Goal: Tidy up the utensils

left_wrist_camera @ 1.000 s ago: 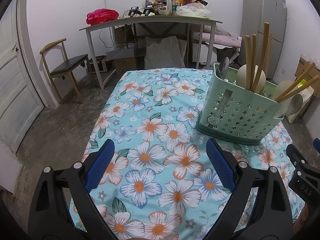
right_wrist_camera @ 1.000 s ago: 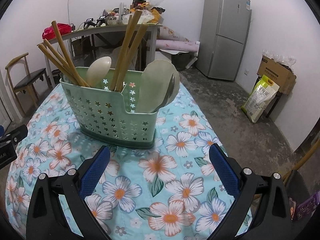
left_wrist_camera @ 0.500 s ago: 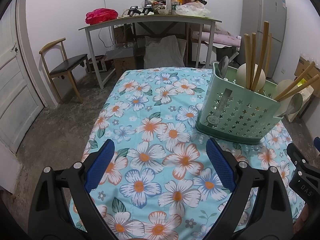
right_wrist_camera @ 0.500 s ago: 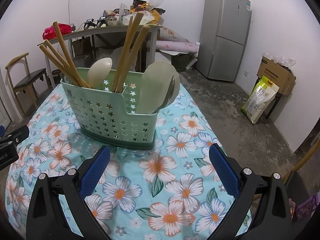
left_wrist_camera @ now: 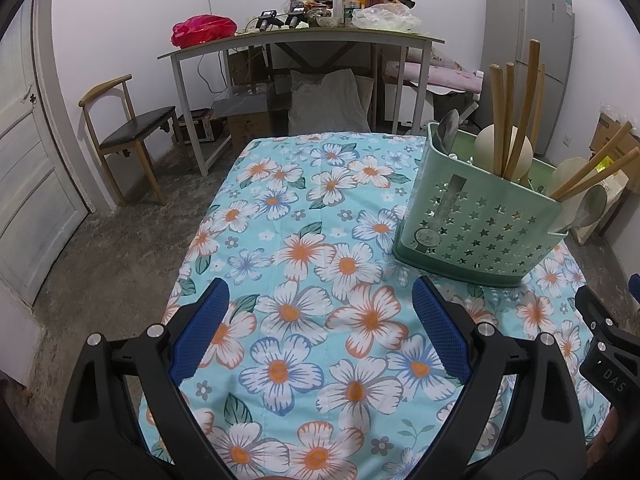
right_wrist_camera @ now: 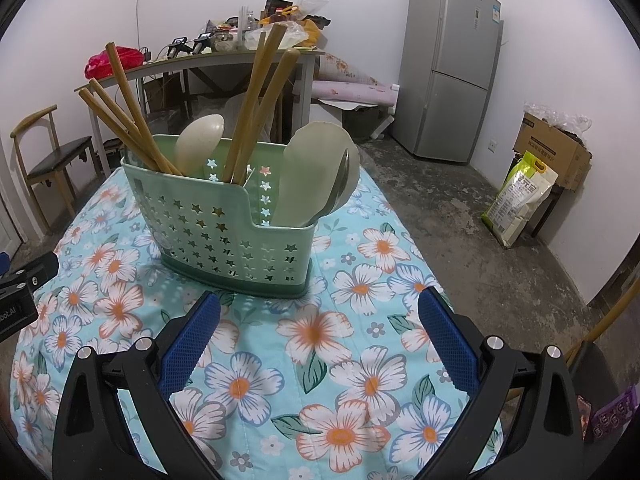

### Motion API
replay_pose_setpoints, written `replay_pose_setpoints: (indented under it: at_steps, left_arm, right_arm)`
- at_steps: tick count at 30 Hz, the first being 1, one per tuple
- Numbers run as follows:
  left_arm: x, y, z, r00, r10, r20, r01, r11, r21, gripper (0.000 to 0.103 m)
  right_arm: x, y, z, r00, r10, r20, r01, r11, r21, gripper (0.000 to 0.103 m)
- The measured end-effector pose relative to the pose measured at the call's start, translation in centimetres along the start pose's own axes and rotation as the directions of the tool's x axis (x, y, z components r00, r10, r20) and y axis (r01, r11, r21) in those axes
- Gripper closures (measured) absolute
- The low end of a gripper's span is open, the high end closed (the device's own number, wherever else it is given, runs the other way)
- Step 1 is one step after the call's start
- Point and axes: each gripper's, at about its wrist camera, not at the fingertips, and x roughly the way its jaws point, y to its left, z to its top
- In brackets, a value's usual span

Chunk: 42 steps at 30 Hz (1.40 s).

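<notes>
1. Both claws are released and hold nothing: my left claw (left_wrist_camera: 320, 332) hangs over bare cloth (left_wrist_camera: 304, 248), and my right claw (right_wrist_camera: 319, 338) hangs just short of the caddy (right_wrist_camera: 224, 232).
2. Utensils stand sorted in the caddy: chopsticks (right_wrist_camera: 120, 120) left, more sticks (right_wrist_camera: 260, 92) centre, spoons (right_wrist_camera: 316, 172) right.
3. Risk, as I judge it: the sticks lean out past the rim, so a careless reach could knock them or tip the caddy.
4. Writing: "DAS" on the right claw's body seen at the left view's edge; the caddy sticker is unreadable.
</notes>
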Motion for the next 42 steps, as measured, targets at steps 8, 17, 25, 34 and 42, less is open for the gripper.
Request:
replay_pose_setpoints:
  at_steps: [8, 17, 25, 34, 42]
  left_arm:
    - [0.0, 0.04, 0.01, 1.0, -0.001, -0.001, 0.001, 1.0, -0.001, 0.014]
    - [0.36, 0.03, -0.25, 1.0, -0.005, -0.008, 0.005, 1.0, -0.001, 0.014]
    - [0.28, 0.1, -0.14, 1.0, -0.005, -0.007, 0.005, 1.0, -0.002, 0.014]
    - [0.28, 0.06, -0.2, 1.0, -0.006, -0.007, 0.006, 1.0, -0.002, 0.014]
    - [0.26, 0.09, -0.12, 1.0, -0.006, -0.008, 0.006, 1.0, -0.002, 0.014]
  right_arm:
    - [-0.02, 0.02, 0.01, 1.0, 0.0, 0.0, 0.0, 1.0, -0.001, 0.007]
    - [-0.06, 0.02, -0.02, 1.0, 0.002, -0.002, -0.002, 1.0, 0.0, 0.007]
    - [-0.09, 0.01, 0.0, 1.0, 0.002, -0.003, -0.002, 1.0, 0.001, 0.007]
    - [-0.12, 0.03, -0.02, 1.0, 0.003, -0.001, -0.003, 1.0, 0.0, 0.007]
    - [-0.13, 0.05, -0.01, 1.0, 0.005, 0.0, -0.005, 1.0, 0.0, 0.007]
